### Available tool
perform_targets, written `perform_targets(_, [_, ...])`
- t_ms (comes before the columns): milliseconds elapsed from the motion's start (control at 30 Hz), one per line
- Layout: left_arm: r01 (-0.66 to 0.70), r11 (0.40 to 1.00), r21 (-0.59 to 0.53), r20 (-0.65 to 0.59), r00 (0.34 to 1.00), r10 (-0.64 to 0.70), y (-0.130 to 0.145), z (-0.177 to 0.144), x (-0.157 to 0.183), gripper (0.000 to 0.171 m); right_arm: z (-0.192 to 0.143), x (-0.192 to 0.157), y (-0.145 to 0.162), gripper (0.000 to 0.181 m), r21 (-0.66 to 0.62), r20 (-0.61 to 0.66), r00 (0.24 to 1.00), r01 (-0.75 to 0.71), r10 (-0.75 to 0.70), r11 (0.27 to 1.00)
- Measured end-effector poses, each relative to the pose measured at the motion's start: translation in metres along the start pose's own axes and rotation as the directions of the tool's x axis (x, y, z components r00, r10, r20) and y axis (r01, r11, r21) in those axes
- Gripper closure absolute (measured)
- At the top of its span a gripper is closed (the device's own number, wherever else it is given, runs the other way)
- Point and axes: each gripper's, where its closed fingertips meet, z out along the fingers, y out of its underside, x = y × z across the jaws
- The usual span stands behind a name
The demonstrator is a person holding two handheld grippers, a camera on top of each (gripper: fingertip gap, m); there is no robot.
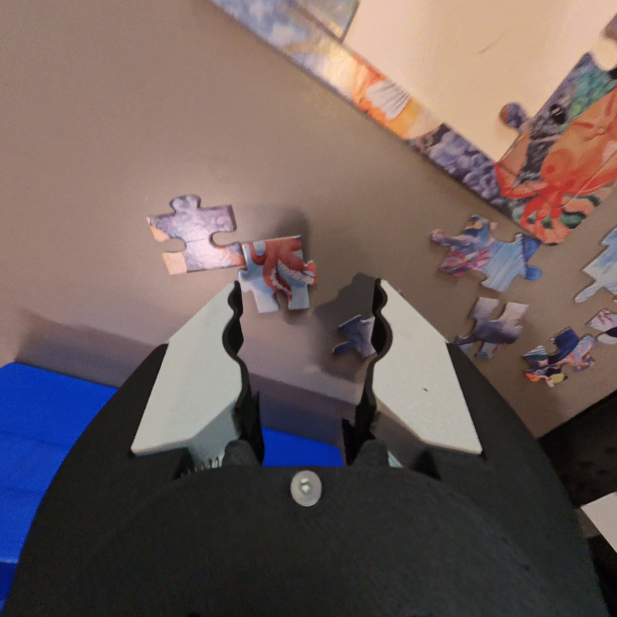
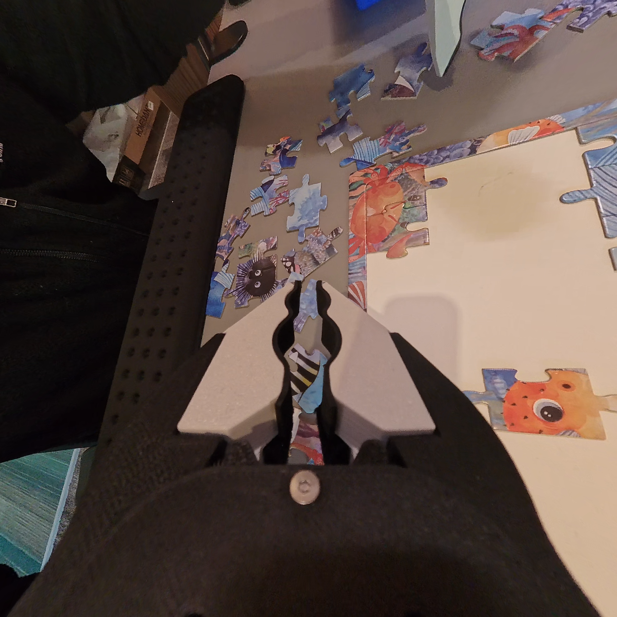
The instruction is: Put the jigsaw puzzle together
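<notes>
Many loose puzzle pieces [image 2: 305, 208] are spread on the grey table [image 1: 100, 133], just ahead of the right gripper [image 2: 309, 283] and to its left. Beyond them and to the right, the cream puzzle tray [image 2: 500, 300] is seen, with a crab part [image 2: 384, 207] already joined at its corner and an orange fish piece [image 2: 541, 404] lying inside. Each piece is judged to be flat, light and stiff card, easily bent at its knobs, so it is best pinched by its edges across the middle. The right gripper is held low over the table, pointing forward, with its jaws narrow; a striped fish piece [image 2: 307, 377] shows between them, but whether it is gripped cannot be told. The left gripper [image 1: 305, 287] is held wide and empty, tilted above the table. An octopus piece [image 1: 280, 270] lies just past its left finger, touching a purple piece [image 1: 197, 233], and a small blue piece [image 1: 355, 337] is partly hidden by its right finger.
</notes>
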Motion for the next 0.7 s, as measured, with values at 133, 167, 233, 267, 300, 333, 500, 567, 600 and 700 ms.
perform_targets(133, [0.0, 0.999, -0.046, 0.008, 1.0, 0.001, 0.008, 0.009, -0.004, 0.093, 0.001, 0.001, 0.002, 0.174, -0.008, -0.003, 1.0, 0.001, -0.001, 1.0])
perform_targets(167, [-0.005, 0.999, -0.05, 0.007, 1.0, 0.006, 0.008, 0.009, -0.003, 0.095, 0.001, 0.001, 0.002, 0.174, -0.008, -0.002, 1.0, 0.001, -0.001, 1.0])
perform_targets(233, [-0.022, 0.998, -0.05, 0.006, 1.0, 0.022, 0.006, 0.008, 0.002, 0.112, 0.001, 0.001, 0.002, 0.174, -0.008, -0.003, 1.0, 0.001, -0.001, 1.0])
perform_targets(267, [-0.032, 0.999, -0.039, 0.005, 0.999, 0.032, 0.003, 0.007, 0.005, 0.129, 0.001, 0.002, 0.002, 0.174, -0.008, -0.004, 1.0, 0.001, -0.001, 1.0])
perform_targets(300, [-0.037, 0.999, -0.039, 0.006, 0.999, 0.037, 0.002, 0.007, 0.008, 0.131, 0.001, 0.002, 0.002, 0.174, -0.009, -0.005, 1.0, 0.001, -0.001, 1.0])
perform_targets(333, [-0.039, 0.998, -0.039, 0.005, 0.999, 0.039, 0.002, 0.007, 0.012, 0.131, 0.001, 0.002, 0.002, 0.174, -0.01, -0.008, 1.0, 0.002, -0.002, 1.0])
perform_targets(500, [-0.068, 0.998, -0.002, 0.01, 0.998, 0.068, -0.006, 0.008, 0.03, 0.139, -0.001, 0.001, 0.001, 0.174, -0.005, -0.015, 1.0, 0.011, -0.011, 1.0])
perform_targets(567, [-0.078, 0.997, 0.001, 0.033, 0.996, 0.078, -0.007, 0.007, 0.034, 0.139, 0.0, 0.001, 0.0, 0.175, -0.006, -0.015, 1.0, 0.013, -0.013, 1.0])
perform_targets(600, [-0.081, 0.997, 0.004, 0.042, 0.996, 0.081, -0.007, 0.007, 0.035, 0.139, 0.0, 0.001, 0.001, 0.174, -0.008, -0.016, 1.0, 0.015, -0.015, 1.0])
perform_targets(700, [-0.09, 0.996, 0.009, 0.068, 0.994, 0.089, -0.007, 0.006, 0.039, 0.139, 0.0, 0.001, 0.0, 0.175, -0.007, -0.022, 1.0, 0.019, -0.019, 1.0])
